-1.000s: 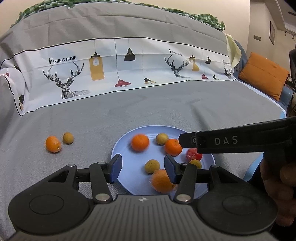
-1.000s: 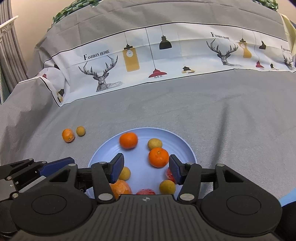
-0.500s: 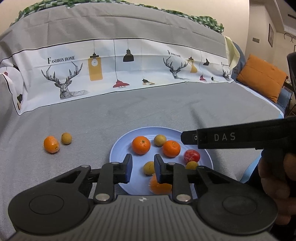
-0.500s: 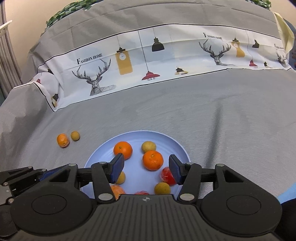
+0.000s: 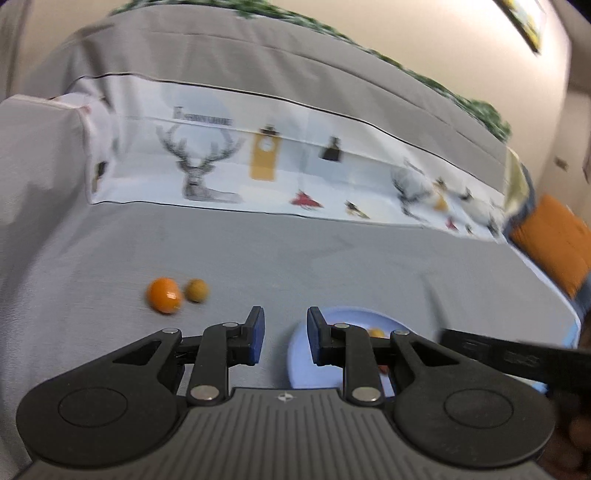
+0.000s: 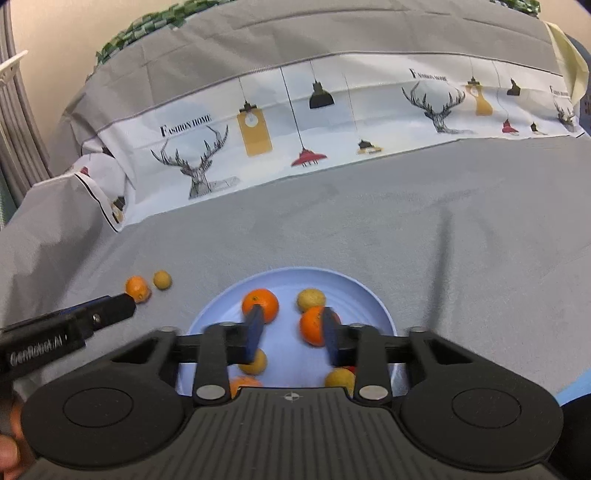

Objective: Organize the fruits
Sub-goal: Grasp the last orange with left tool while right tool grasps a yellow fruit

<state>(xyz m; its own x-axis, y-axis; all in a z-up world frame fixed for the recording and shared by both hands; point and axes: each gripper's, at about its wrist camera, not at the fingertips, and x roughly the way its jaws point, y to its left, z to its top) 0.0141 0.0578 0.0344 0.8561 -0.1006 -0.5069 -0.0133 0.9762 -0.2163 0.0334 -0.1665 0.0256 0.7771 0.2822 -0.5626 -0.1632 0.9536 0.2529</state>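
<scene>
Grey cloth [image 6: 369,229] beyond plate [image 6: 369,291] open; two loose fruits [image 6: 147,286] lie left, w/ nothing between.

Grey bedspread [image 6: 369,229], deer-print band [image 6: 295,122], orange cushion [image 5: 554,240], wall picture [image 5: 524,22]

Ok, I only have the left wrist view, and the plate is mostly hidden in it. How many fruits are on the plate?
Observer: Seven show on the blue plate: three oranges, three small yellowish fruits and a sliver of a red one.
Operator: Is the right gripper holding any of them?
Observer: No. The right gripper hangs over the plate. Its jaws have just been closing, and nothing is pinched between them.
Operator: Which fruit is closest to it?
Observer: The middle orange, which shows partly behind its right finger.
</scene>
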